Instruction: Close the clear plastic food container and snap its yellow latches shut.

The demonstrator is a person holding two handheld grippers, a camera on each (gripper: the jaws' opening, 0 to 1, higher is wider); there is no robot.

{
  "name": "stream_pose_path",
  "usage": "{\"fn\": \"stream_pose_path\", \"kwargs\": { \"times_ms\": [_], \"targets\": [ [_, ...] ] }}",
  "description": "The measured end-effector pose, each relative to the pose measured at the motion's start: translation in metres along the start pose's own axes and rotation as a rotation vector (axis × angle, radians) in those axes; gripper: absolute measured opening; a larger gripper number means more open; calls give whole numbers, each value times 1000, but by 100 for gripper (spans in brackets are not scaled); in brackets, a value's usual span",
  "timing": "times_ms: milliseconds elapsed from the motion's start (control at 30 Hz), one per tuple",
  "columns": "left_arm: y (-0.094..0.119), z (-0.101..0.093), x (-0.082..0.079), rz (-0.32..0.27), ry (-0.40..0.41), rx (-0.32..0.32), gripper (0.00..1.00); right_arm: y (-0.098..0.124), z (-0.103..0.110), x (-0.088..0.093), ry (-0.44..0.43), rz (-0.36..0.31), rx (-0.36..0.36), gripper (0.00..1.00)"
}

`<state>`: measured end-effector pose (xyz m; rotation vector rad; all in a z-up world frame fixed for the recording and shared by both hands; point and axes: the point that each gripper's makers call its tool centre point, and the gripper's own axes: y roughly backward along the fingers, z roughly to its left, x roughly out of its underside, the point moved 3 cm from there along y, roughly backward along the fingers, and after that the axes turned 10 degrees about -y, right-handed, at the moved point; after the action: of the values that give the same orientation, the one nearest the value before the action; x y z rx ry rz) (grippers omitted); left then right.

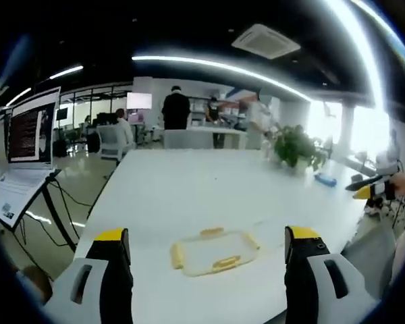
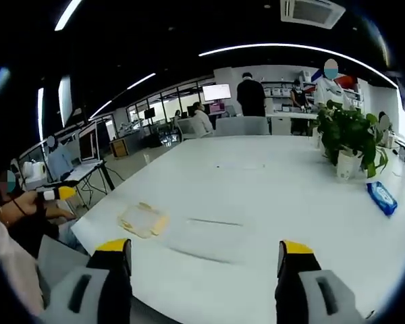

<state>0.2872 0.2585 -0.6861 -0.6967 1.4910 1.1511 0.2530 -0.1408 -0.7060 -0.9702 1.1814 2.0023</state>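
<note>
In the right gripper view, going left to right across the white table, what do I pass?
Clear food container with yellow latches → potted plant → blue packet near the right edge.

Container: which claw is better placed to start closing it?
Left, probably. The container lies centred between the left claw's open jaws, just ahead. In the right gripper view it sits off to the left of the right claw.

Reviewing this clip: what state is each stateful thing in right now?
Left gripper: open, empty, above the table.
Right gripper: open, empty.
Clear container: flat on the white table, untouched; whether its yellow latches are snapped is unclear.
Laptop: open, screen lit.
Potted plant: upright.
</note>
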Motion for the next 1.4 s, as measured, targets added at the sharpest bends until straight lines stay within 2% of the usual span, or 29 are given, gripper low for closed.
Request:
{"fn": "stream_pose_path", "kwargs": {
  "times_ms": [67, 333, 767, 1033, 1400],
  "targets": [
    [0, -1, 3, 18, -12, 7, 92, -1, 0, 0, 6, -2, -4, 88],
    [-2, 0, 9, -3, 31, -5, 92, -2, -1, 1, -6, -14, -3, 90],
    [-2, 0, 15, -5, 19, -16, 92, -7, 0, 7, -13, -3, -13, 90],
    [-1, -2, 36, 57, -2, 5, 91, -10, 3, 15, -12, 24, -25, 90],
    [-3, -4, 48, 97, -13, 31, 91, -18, 2, 25, 2, 50, -25, 89]
  ]
}}
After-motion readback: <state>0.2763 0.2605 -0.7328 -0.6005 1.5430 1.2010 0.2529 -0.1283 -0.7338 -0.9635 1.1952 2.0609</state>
